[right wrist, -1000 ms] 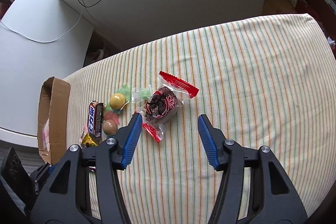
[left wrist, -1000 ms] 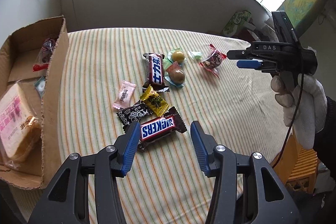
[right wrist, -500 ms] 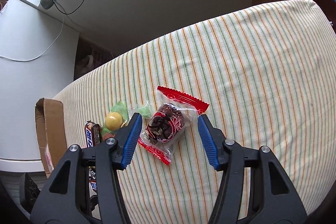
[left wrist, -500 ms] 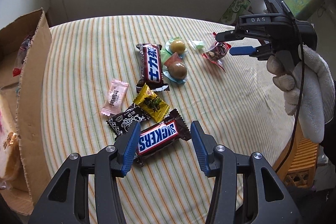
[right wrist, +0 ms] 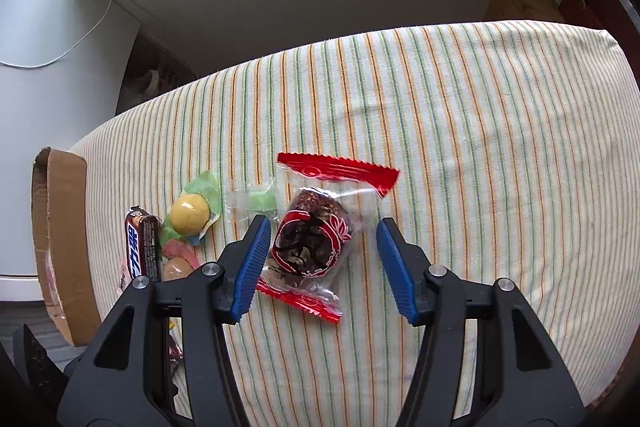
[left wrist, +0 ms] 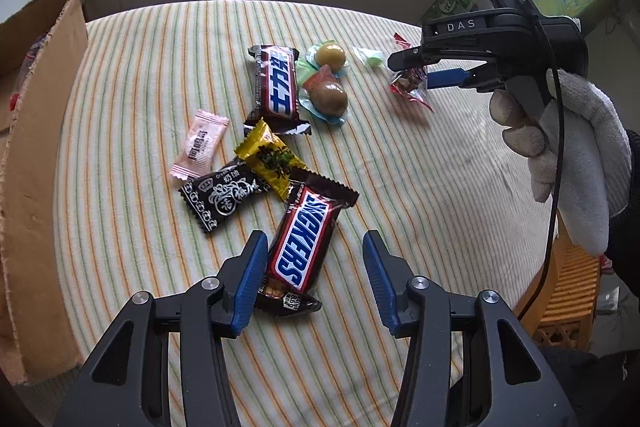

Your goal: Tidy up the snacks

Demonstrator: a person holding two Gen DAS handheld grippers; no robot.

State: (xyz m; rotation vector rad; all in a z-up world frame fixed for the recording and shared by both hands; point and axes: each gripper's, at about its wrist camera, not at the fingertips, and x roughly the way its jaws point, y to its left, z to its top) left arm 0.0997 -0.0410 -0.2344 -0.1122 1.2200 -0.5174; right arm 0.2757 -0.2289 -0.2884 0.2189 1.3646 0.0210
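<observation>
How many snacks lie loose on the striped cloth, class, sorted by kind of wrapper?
Brown chocolate bars: 2, the Snickers and the blue-lettered bar
Round sweets in clear wrap: 2, yellow ball and brown ball
Small flat packets: 3, pink, black, yellow
Green sweet: 1
Red-ended cake pack: 1
Total: 9

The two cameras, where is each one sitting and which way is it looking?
Left wrist: rides on the left claw, looking steeply down at the Snickers bar; the right claw and gloved hand show too.
Right wrist: rides on the right claw, looking down at the red-edged nut snack; only its own fingers show.
Both see the striped cloth, the cardboard box and that snack.
</observation>
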